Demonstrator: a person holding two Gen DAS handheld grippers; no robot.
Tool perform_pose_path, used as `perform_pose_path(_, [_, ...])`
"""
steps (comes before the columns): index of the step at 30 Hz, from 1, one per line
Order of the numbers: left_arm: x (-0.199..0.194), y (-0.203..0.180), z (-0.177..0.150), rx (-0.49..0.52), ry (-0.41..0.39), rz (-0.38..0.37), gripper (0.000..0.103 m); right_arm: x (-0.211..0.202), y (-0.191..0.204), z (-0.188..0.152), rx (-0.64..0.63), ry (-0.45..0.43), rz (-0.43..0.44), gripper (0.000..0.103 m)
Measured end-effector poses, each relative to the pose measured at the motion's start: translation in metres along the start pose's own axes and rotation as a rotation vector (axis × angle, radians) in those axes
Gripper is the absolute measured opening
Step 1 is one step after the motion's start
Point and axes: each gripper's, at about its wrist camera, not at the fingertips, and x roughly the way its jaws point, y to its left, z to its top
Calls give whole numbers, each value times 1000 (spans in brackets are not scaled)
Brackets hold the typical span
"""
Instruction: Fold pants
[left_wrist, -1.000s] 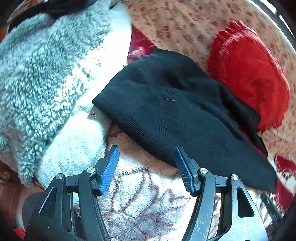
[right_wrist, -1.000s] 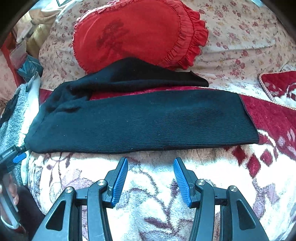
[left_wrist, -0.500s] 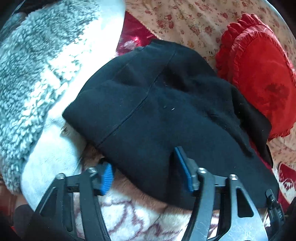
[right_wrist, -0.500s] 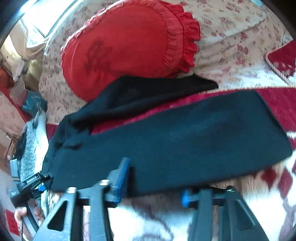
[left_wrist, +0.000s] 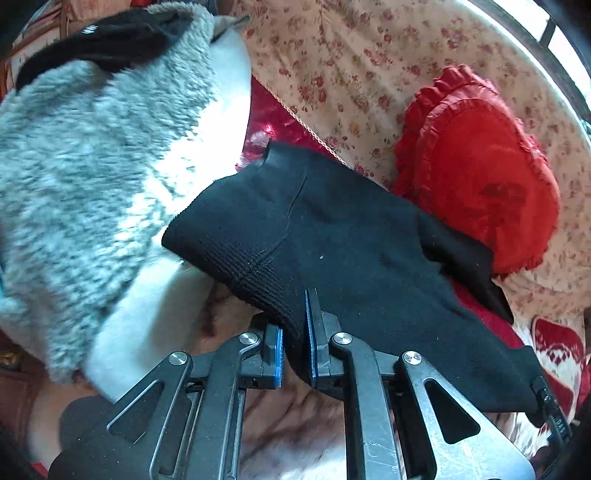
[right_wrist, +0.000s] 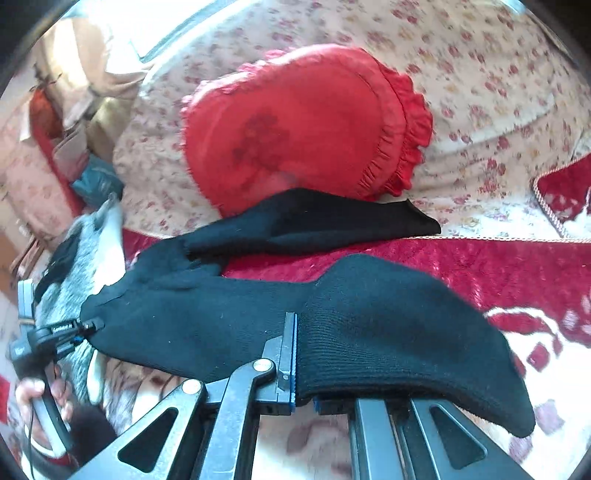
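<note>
While our jaws have just been closing, we now pinch the black knitted pants (left_wrist: 354, 240) in both tongs: left gripper (left_wrist: 293, 332) near the waist end, right gripper (right_wrist: 299, 354) along the near leg, over the red-and-cream patterned blanket (right_wrist: 498, 266), by the red frilled heart-shaped cushion (right_wrist: 303, 122).

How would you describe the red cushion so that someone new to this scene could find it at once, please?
Look at the floral-print bedcover at the back, beyond the red and cream blanket. Leaning on it, just behind the far leg of the black pants, is the red cushion. It alone is plain bright red and rounded, with a ruffled frill along its edge.
</note>
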Motion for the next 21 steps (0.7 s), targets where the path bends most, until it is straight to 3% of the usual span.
perform_pose_path(4, [7,16,-20,9,78,40,9,-17,-1,-20,-17,36,21,5])
perform_pose_path(6, [17,21,-33,22,116,62,9,-4,-7,-36,-24,125,-9,7])
perform_pose_path(9, [22,23,-42,48,140,87,13,8,-31,-55,60,222,-34,19])
perform_pose_path(14, [1,27,-40,56,105,100,17,-17,-72,-56,189,161,-67,35])
perform_pose_path(18, [-17,21,-42,82,58,132,17,-19,-104,-49,281,105,-118,33])
perform_pose_path(19, [-21,18,-43,90,50,137,17,-17,-107,-47,287,100,-148,18])
perform_pose_path(20, [-26,18,-43,96,42,140,17,-19,-108,-44,275,94,-184,11])
perform_pose_path(21, [-31,17,-42,101,29,142,17,-24,-106,-41,247,76,-203,10])
